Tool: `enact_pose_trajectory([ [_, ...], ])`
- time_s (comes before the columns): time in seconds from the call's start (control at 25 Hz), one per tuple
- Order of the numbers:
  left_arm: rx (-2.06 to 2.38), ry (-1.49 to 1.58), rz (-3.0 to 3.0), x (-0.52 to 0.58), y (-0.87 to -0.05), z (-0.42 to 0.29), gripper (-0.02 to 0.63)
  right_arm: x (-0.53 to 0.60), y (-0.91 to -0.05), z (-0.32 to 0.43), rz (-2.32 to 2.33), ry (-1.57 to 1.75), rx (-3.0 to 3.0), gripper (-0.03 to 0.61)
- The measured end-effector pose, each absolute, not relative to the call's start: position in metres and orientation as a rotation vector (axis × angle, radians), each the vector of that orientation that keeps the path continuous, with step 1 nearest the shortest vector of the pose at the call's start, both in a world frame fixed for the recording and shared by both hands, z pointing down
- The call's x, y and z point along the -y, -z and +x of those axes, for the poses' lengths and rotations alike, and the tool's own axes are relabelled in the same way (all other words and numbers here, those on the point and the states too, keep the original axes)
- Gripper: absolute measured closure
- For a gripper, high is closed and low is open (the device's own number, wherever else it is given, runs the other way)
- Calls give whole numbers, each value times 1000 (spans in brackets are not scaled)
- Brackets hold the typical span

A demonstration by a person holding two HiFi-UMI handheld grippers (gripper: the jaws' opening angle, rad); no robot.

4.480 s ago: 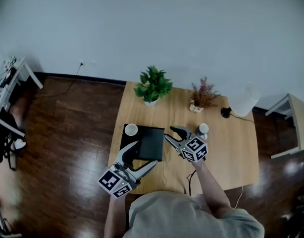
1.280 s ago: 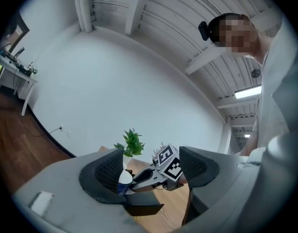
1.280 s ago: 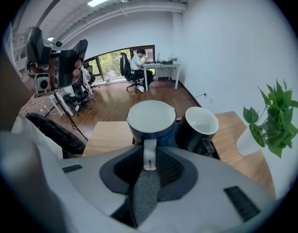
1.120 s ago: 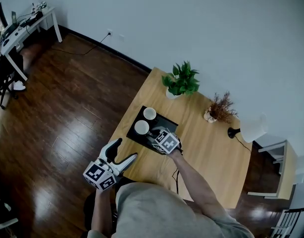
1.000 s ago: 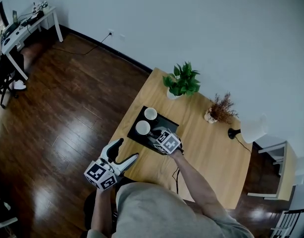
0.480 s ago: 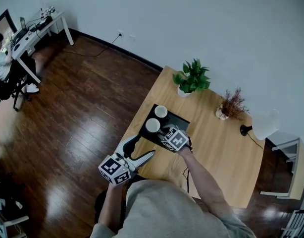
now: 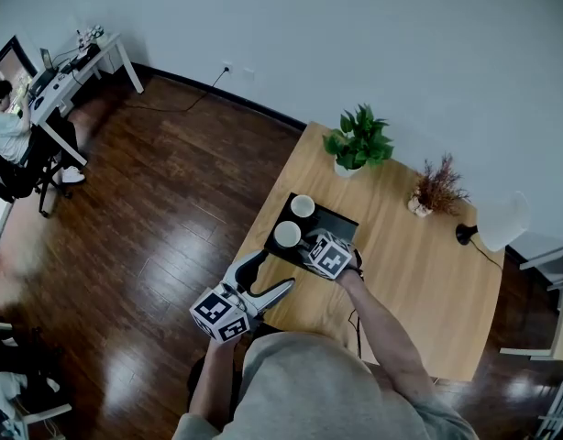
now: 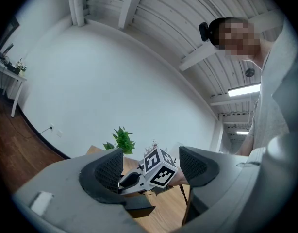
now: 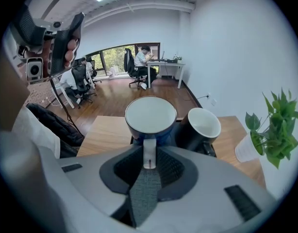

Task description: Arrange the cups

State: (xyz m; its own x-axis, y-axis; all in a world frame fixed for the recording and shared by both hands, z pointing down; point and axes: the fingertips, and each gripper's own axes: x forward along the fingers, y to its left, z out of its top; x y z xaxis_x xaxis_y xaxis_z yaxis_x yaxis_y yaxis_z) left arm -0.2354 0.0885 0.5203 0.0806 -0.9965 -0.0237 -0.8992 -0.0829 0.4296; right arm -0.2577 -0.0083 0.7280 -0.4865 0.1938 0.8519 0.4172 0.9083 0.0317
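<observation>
I have the blue cup at the corner of the black tray nearest me. My right gripper angles down at it, fingers clenched on its pale handle. A dark cup stands just beside it on the tray, on the side toward the green plant. My left gripper hangs off the tray at the near edge of the table, fingers released and spread, with nothing between them.
</observation>
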Motion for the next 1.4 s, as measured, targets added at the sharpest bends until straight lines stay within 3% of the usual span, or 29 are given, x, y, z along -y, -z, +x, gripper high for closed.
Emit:
enact_pose_trajectory([
  [0.16, 1866, 441, 2100, -80, -512, -230, 267, 11, -729, -258, -445, 380, 2080, 484],
  [0.28, 1831, 419, 2143, -70, -506, -222, 267, 20, -730, -253, -399, 403, 2083, 402],
  [0.56, 1757, 394, 2241, -42, -488, -210, 267, 45, -688, -206, -289, 139, 2305, 407],
  [0.8, 1646, 377, 2374, -1, -458, -179, 267, 94, -541, -139, -82, -163, 2863, 488],
  [1.12, 1427, 351, 2627, 71, -398, -117, 267, 152, -423, -27, 362, 8, 3081, 488],
  [1.4, 1271, 323, 2762, 103, -373, -65, 267, 155, -405, 4, 526, 154, 3043, 488],
])
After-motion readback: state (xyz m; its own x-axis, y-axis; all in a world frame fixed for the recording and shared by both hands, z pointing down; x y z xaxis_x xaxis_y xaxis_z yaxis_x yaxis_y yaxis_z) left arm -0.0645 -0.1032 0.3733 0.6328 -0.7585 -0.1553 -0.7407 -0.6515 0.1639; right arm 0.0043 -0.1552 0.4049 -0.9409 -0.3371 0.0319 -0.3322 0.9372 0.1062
